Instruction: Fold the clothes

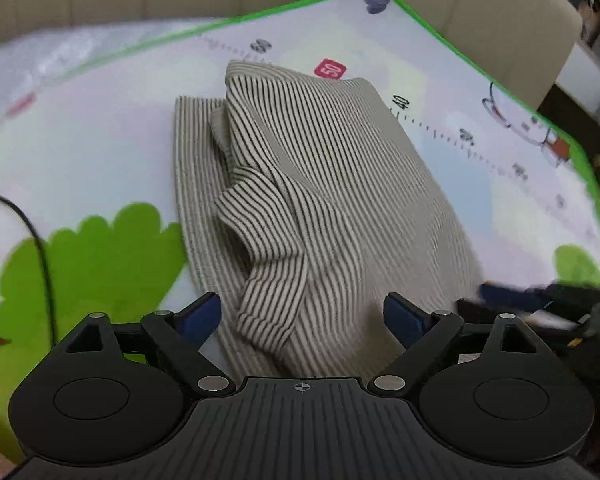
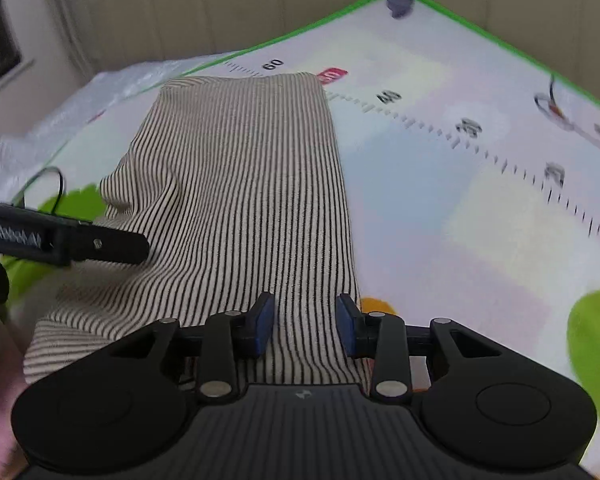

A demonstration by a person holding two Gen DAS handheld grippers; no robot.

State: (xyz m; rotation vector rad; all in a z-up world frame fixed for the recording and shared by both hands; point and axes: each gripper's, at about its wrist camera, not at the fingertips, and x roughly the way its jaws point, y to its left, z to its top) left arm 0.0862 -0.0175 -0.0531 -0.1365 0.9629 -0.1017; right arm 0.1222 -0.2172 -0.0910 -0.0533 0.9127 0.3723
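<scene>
A beige garment with thin dark stripes (image 1: 324, 200) lies partly folded on the play mat (image 1: 100, 152). A sleeve is folded across its middle. My left gripper (image 1: 302, 316) is open, its blue pads either side of the garment's near edge. In the right wrist view the garment (image 2: 240, 184) reaches from the mat's far side to the camera. My right gripper (image 2: 305, 322) is open, pads straddling the near right edge of the cloth. The left gripper shows as a dark bar (image 2: 80, 242) over the cloth's left side.
The mat has a green border (image 1: 500, 84), a printed ruler scale (image 2: 472, 128) and green cartoon shapes (image 1: 96, 256). A beige padded wall (image 2: 260, 8) stands behind it. Crinkled clear plastic (image 1: 40, 60) lies at the far left. A thin black cable (image 1: 40, 240) hangs left.
</scene>
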